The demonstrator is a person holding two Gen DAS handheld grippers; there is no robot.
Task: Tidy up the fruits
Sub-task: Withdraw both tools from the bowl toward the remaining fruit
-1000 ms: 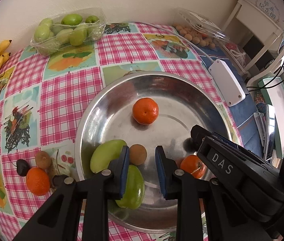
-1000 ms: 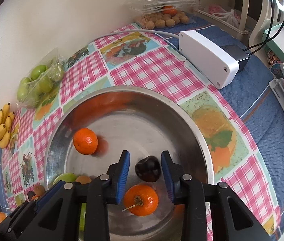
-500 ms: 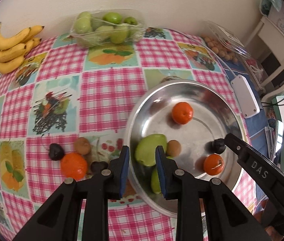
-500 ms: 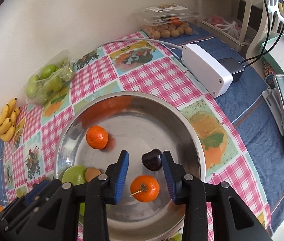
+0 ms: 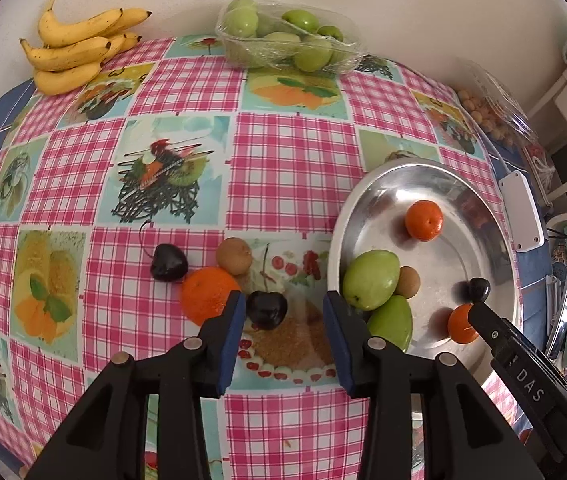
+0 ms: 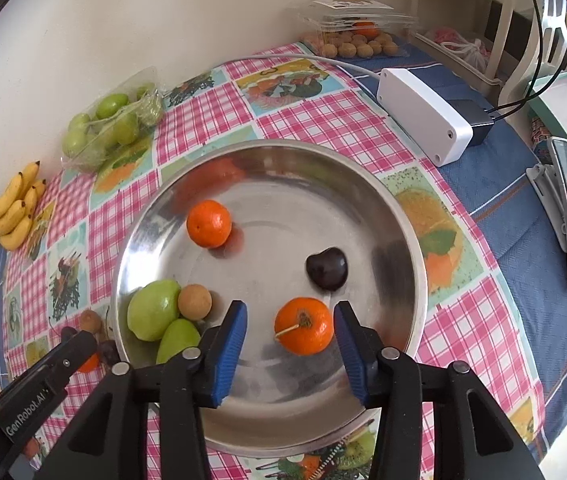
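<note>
Cherry (image 5: 266, 309) on the cloth now sits between the spread fingers of the left gripper (image 5: 283, 328), which a second ago hung over the steel bowl (image 5: 379, 184) and has swung out to the loose fruit, its jaws widened and empty. So the next pick looks set. Just beyond lie an orange (image 5: 208, 294), a brown longan (image 5: 234, 255) and a second cherry (image 5: 169, 262) (all outside the bowl). Over the bowl, the right gripper (image 6: 290, 338) is wide open too, backing away from the mandarin (image 6: 304, 331) and dark cherry (image 6: 327, 269) it left there. Farther off, bananas (image 5: 71, 52) wait by the wall.
</note>
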